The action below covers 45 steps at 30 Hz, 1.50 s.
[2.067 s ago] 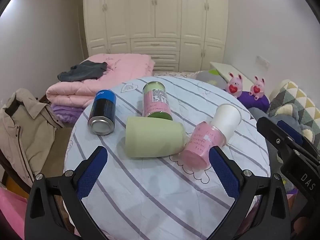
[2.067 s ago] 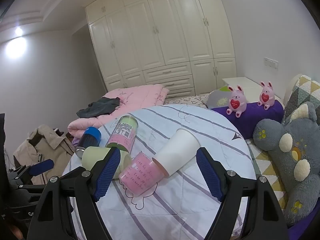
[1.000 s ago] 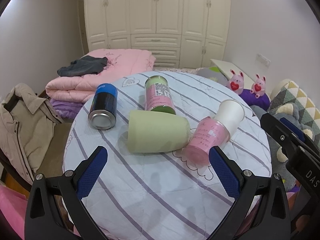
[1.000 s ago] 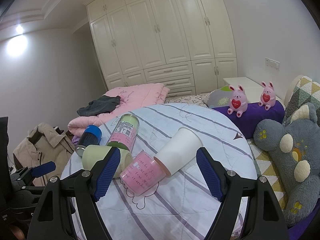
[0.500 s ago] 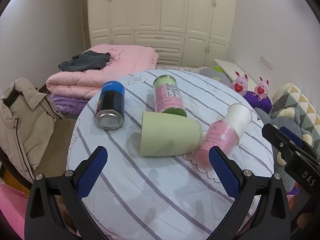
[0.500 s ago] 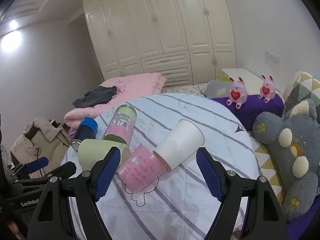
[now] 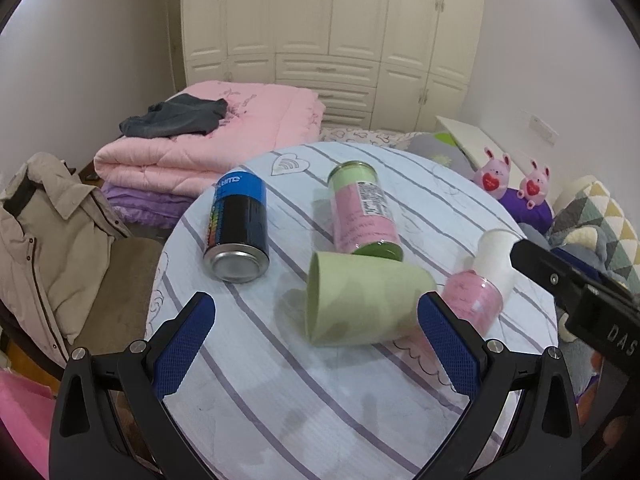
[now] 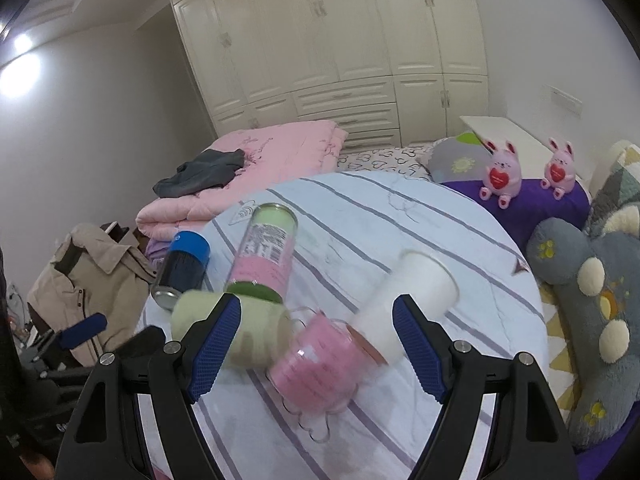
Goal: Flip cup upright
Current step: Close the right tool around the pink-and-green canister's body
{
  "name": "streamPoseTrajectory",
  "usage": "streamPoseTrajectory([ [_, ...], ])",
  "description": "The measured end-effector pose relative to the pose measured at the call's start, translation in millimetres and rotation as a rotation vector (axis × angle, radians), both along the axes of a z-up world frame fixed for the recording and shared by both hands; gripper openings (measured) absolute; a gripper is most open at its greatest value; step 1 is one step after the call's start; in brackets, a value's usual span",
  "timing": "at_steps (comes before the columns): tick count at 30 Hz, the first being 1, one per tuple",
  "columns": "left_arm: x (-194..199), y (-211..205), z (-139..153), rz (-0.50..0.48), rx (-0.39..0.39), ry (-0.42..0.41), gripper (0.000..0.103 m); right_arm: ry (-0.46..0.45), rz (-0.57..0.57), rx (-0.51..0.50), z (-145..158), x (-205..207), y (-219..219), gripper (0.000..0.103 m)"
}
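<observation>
Both views closer on cluster than half second ago; approach only, no contact. Green cup point(image 7: 362, 300) on side on counter point(image 7: 320, 412), mouth toward blue can point(image 7: 237, 224), base against pink cup point(image 7: 474, 306). Sits between my left gripper point(image 7: 316, 338) pads, just ahead. Left gripper, right gripper point(image 8: 316, 346) both spread, empty.

Occlusions and blur, both wrist views.

Right wrist view: green cup point(image 8: 256, 332), pink cup point(image 8: 320, 360) and white paper cup point(image 8: 404, 300) smeared by motion; pink cup's print unreadable. Left wrist view: white paper cup point(image 7: 496, 256) partly covered by the right gripper point(image 7: 568, 288), whose jaws are out of sight; pink cup point(image 7: 474, 304) partly behind the left gripper's blue pad point(image 7: 448, 344). Bench point(image 7: 320, 420) near edge cut off by frame.
</observation>
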<state>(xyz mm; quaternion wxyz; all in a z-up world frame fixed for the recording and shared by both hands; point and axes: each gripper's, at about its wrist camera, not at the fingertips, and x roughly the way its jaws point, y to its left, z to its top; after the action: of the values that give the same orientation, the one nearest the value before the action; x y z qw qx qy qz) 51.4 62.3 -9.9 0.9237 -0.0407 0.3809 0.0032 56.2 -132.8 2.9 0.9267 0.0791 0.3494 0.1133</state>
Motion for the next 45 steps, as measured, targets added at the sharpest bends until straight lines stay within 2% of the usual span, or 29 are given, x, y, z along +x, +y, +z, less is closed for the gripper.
streamPoseTrajectory([
  [5,17,8,-3,0.002,0.001,0.023,0.102,0.078,0.039,0.027,-1,30,16,0.08],
  [15,59,21,-8,0.015,0.022,0.055,0.102,0.294,0.105,0.072,-24,100,55,0.08],
  [20,77,24,-16,0.017,0.028,0.08,0.102,0.441,0.129,0.106,-44,136,73,0.08],
  [25,88,24,-25,0.015,0.038,0.105,0.102,0.53,0.126,0.11,-64,152,81,0.08],
  [29,95,24,-30,0.013,0.031,0.119,0.102,0.555,0.136,0.112,-73,155,82,0.078],
  [31,99,22,-33,0.007,0.031,0.122,0.102,0.561,0.132,0.114,-76,154,79,0.071],
  [36,102,15,-34,-0.004,0.042,0.132,0.102,0.564,0.142,0.159,-78,156,70,0.07],
  [45,98,8,-31,-0.012,0.057,0.123,0.102,0.536,0.167,0.14,-75,156,69,0.07],
])
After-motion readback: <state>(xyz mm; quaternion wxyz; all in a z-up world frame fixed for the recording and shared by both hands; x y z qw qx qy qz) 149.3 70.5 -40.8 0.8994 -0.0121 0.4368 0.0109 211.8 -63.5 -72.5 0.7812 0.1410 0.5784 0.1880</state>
